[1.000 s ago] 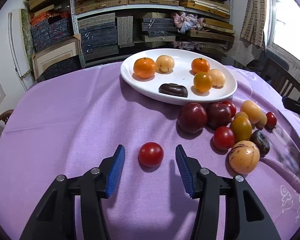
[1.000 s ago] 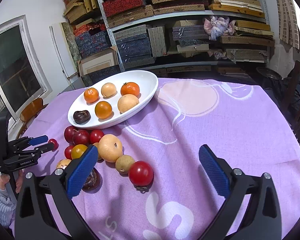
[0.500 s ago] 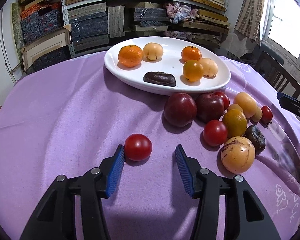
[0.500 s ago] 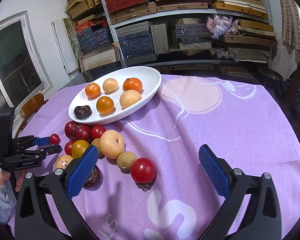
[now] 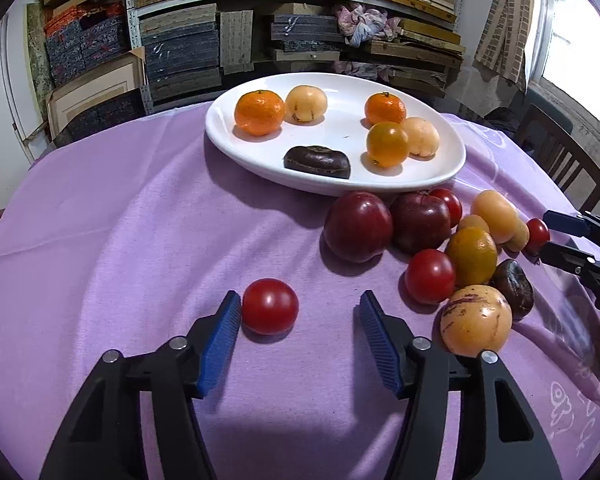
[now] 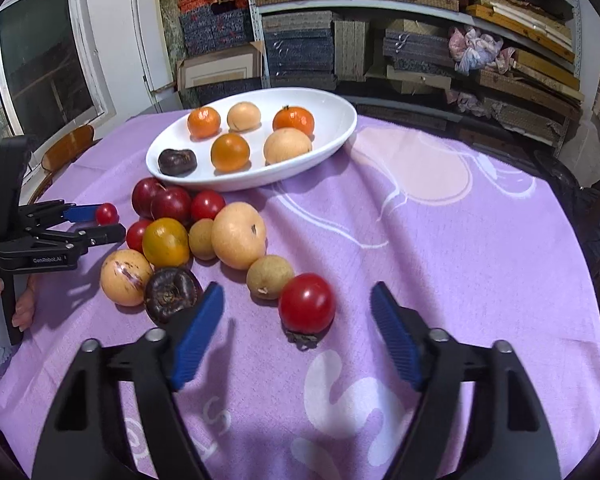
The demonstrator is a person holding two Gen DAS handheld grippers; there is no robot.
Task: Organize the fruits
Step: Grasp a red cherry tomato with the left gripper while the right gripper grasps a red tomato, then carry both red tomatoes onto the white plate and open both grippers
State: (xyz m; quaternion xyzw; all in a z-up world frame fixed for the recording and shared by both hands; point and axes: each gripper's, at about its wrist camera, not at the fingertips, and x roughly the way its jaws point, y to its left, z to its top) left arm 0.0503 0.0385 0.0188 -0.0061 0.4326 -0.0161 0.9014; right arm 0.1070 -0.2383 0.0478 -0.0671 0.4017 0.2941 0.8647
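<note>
Purple cloth covers the surface [image 5: 100,208], and on it your left gripper [image 5: 296,312] stands with its fingers apart around a lone red tomato [image 5: 270,306]; the jaws have just been opening, and the tomato sits hard against the left pad with a clear gap to the other, so nothing is clamped. Your right gripper [image 6: 296,308] has just been closing, yet its fingers too stand apart, with a second red tomato [image 6: 307,303] between them and touched by neither. The white dish [image 5: 448,168] at the far side already carries six fruits, while the loose pile [image 5: 440,248] of plums, small tomatoes and pale round fruits lies on the cloth just beside its near rim. Both tomatoes are smooth and round (they will roll at a nudge), so if you close off-centre the near pad is likely to push the fruit sideways rather than trap it; centre each one first. On the right, the left finger passes close to the dark wrinkled fruit [image 6: 171,290], and the tan fruit [image 6: 270,282] touches the tomato, so a crooked squeeze could catch or scatter neighbours. Squeezing hard risks bruising or splitting the skin. Any drag may also wrinkle the cloth and set the pile rolling.
</note>
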